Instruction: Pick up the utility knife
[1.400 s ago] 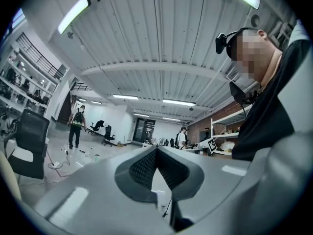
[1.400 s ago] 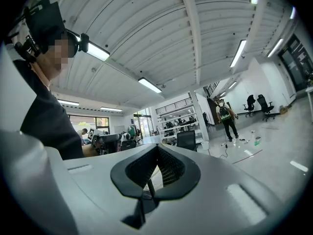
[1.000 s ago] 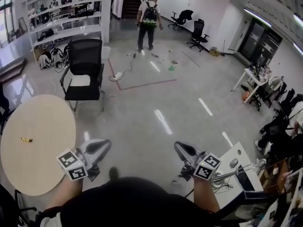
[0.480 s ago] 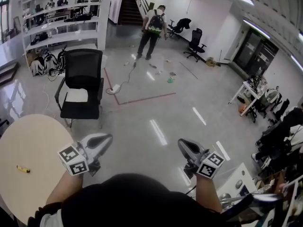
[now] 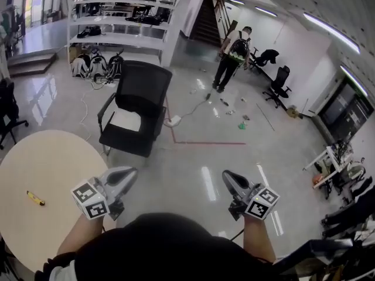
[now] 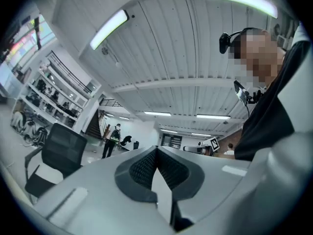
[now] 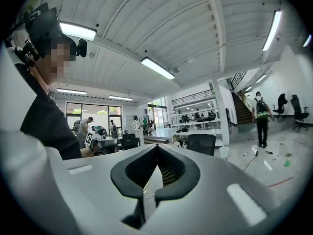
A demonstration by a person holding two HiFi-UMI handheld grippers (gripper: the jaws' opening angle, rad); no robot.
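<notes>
A small yellow utility knife (image 5: 35, 198) lies on the round beige table (image 5: 53, 174) at the lower left of the head view. My left gripper (image 5: 132, 173) is held over the floor just right of the table's edge, well right of the knife, its jaws shut with nothing in them. My right gripper (image 5: 224, 175) hovers over the grey floor further right, also shut and empty. In the left gripper view the left gripper (image 6: 156, 150) has its tips touching, and in the right gripper view the right gripper (image 7: 156, 148) does too. The knife shows in neither gripper view.
A black office chair (image 5: 136, 108) stands just beyond the table. White shelving (image 5: 117, 22) lines the back left. A person with a backpack (image 5: 234, 48) stands far off near cables and litter on the floor. More chairs (image 5: 278, 84) and a desk (image 5: 331, 157) are at the right.
The view has swung left: the table, knife and black chair shifted rightward and closer, and the desk at the lower right left the frame. Both grippers stayed shut and empty.
</notes>
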